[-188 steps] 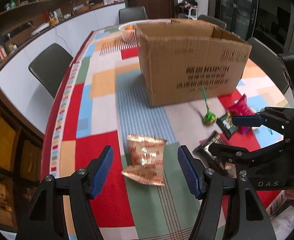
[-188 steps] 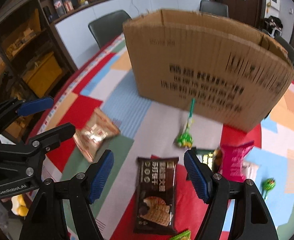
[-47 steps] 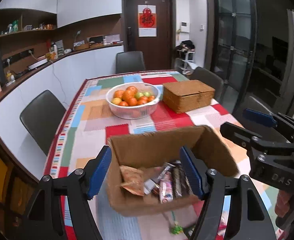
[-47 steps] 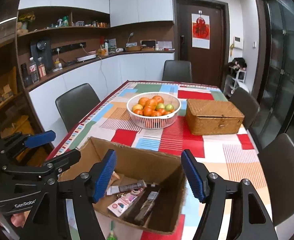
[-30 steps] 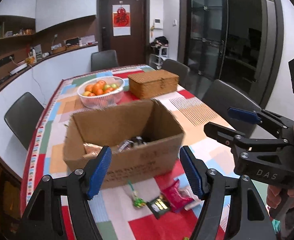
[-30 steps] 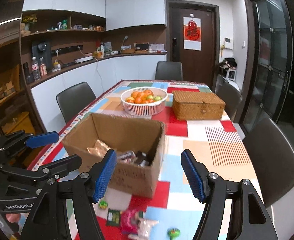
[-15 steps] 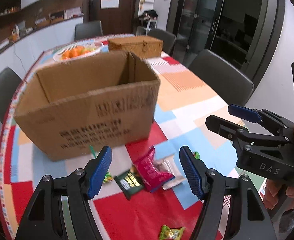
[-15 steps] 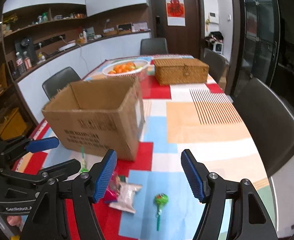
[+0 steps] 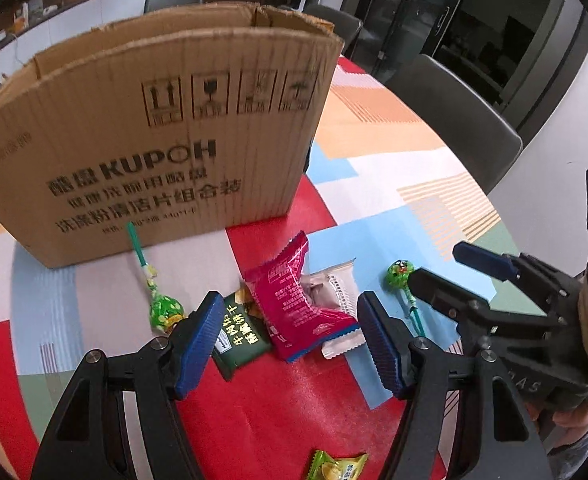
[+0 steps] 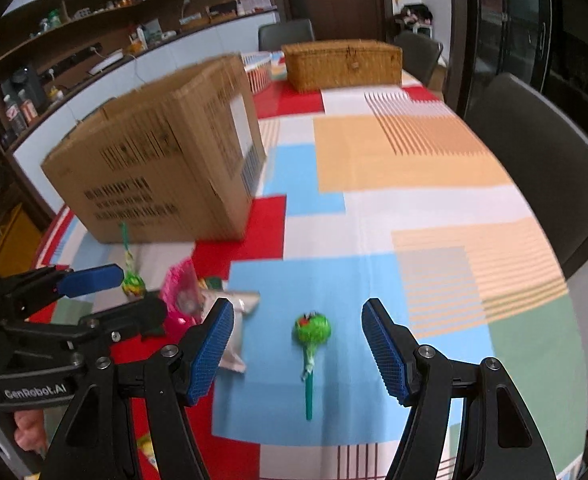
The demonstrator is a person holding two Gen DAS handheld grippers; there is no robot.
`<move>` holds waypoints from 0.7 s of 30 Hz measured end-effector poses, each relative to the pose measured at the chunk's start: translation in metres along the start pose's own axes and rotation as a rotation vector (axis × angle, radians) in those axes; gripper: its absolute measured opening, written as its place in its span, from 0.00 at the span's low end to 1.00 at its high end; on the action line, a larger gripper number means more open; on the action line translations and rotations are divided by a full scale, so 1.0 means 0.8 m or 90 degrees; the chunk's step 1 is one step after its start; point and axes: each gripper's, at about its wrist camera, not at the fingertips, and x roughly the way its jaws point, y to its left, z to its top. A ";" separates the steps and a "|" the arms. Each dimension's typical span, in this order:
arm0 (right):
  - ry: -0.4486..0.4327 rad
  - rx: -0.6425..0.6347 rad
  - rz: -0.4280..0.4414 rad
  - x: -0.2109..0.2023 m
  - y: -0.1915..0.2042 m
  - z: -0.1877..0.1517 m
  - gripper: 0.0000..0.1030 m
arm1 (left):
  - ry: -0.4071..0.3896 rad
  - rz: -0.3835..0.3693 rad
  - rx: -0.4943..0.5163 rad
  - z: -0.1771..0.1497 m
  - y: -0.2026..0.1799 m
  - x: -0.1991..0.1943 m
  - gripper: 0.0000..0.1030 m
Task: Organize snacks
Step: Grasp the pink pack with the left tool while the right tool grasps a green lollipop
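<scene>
In the left wrist view my left gripper (image 9: 290, 340) hangs open above a pink snack packet (image 9: 294, 300), which lies on a dark green packet (image 9: 238, 336) and a silver packet (image 9: 334, 292). A green lollipop (image 9: 164, 308) lies to its left, below the cardboard box (image 9: 154, 128). My right gripper (image 10: 298, 350) is open above a second green lollipop (image 10: 312, 332) on a blue patch of the cloth. Nothing is between either pair of pads. Each gripper shows in the other's view, the right gripper (image 9: 454, 276) at the right edge and the left gripper (image 10: 130, 292) at the left.
A yellow-green candy packet (image 9: 338, 466) lies near the table's front edge. Behind the box stand a wicker basket (image 10: 342, 64) and a white fruit bowl (image 10: 256, 68). Dark chairs (image 10: 534, 152) line the right side of the table (image 10: 414, 160) with its patchwork cloth.
Both grippers have come down and tilted toward the table. The box's inside, visible a second ago, is now hidden behind its front wall, and the loose snacks loom larger.
</scene>
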 end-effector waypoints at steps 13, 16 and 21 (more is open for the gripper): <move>0.047 0.013 0.007 0.034 -0.007 -0.012 0.61 | 0.033 -0.019 -0.020 0.008 0.011 0.028 0.53; 0.056 0.015 0.009 0.042 -0.008 -0.014 0.57 | 0.045 -0.028 -0.024 0.008 0.012 0.037 0.45; 0.071 0.016 0.008 0.054 -0.012 -0.017 0.44 | 0.054 -0.040 -0.036 0.008 0.015 0.042 0.38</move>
